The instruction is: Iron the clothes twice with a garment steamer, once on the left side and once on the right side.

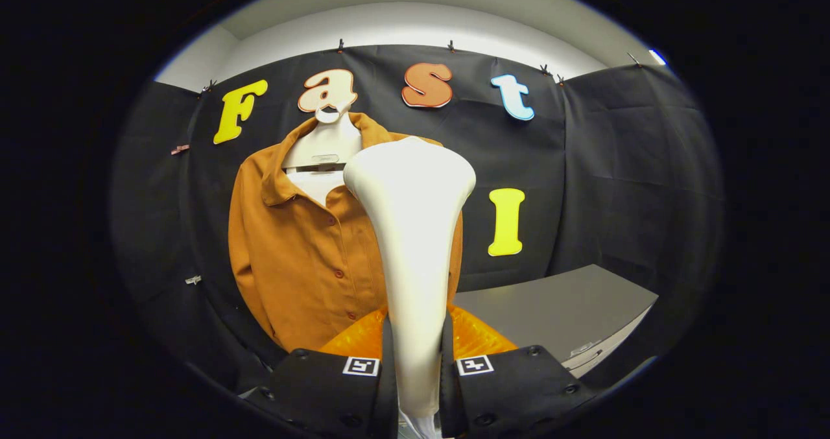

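Claw (415, 367) is gripping the cream-white plastic garment steamer (411, 231) by its slim handle, both fingers (327, 387) pressing on it, one on each side. Steamer is standing upright between the fingers, handle widening upward into a broad rounded head. Translucent orange part (353, 340) is showing low behind the handle on both sides, just past the fingertips; cannot tell what it belongs to.

Rust-orange button-up shirt with collar (298, 257) is hanging farther back, against the black cloth wall (603, 166). Shirt is sitting on a white hanger form (324, 147) with a white layer showing at the open neck. Row of buttons is running down the front. Steamer head is overlapping the shirt's right half in view, near chest height; cannot tell if it is touching the fabric or staying apart.

Grey flat desk (557, 309) is lying to the right, lower than the shirt, near the wall. Small clips are pinning the cloth along its top edge.
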`<state>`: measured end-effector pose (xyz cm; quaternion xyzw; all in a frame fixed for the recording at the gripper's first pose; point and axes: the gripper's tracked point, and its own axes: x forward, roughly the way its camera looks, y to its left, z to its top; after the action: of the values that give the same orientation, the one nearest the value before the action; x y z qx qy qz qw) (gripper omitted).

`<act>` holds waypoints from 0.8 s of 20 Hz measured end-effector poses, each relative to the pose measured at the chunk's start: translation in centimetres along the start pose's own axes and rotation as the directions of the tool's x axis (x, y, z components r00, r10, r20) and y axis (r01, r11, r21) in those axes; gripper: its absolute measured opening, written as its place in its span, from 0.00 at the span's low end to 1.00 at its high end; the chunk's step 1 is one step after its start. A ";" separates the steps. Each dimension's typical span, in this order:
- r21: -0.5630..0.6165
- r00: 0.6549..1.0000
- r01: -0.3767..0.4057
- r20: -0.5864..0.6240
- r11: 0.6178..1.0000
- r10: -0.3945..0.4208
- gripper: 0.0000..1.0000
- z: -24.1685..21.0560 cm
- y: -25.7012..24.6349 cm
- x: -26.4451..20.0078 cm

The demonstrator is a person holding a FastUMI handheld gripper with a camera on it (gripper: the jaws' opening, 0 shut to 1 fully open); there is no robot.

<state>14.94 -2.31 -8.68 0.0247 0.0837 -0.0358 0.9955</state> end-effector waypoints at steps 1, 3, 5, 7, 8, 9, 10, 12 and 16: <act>0.002 1.000 0.005 0.001 1.000 -0.005 0.29 -0.2 0.4 0.4; 0.009 1.000 0.020 0.008 1.000 -0.020 0.29 -0.6 0.7 1.4; 0.019 0.999 0.035 0.002 0.999 -0.035 0.29 -1.4 0.7 2.6; 0.020 0.999 0.045 -0.010 0.999 -0.045 0.29 -2.5 0.5 3.8; 0.013 0.999 0.050 -0.016 0.999 -0.049 0.28 -3.0 0.5 4.5; 0.007 0.998 0.055 -0.021 0.998 -0.054 0.28 -3.4 0.4 5.3; 0.004 0.998 0.062 -0.022 0.998 -0.062 0.29 -3.7 0.3 6.0; -0.006 0.997 0.072 -0.016 0.997 -0.073 0.29 -4.0 0.3 7.3; 0.000 0.997 0.073 -0.030 0.997 -0.072 0.29 -5.0 1.3 9.8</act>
<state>23.85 -1.35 -15.21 0.0227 0.0996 -0.0715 0.9922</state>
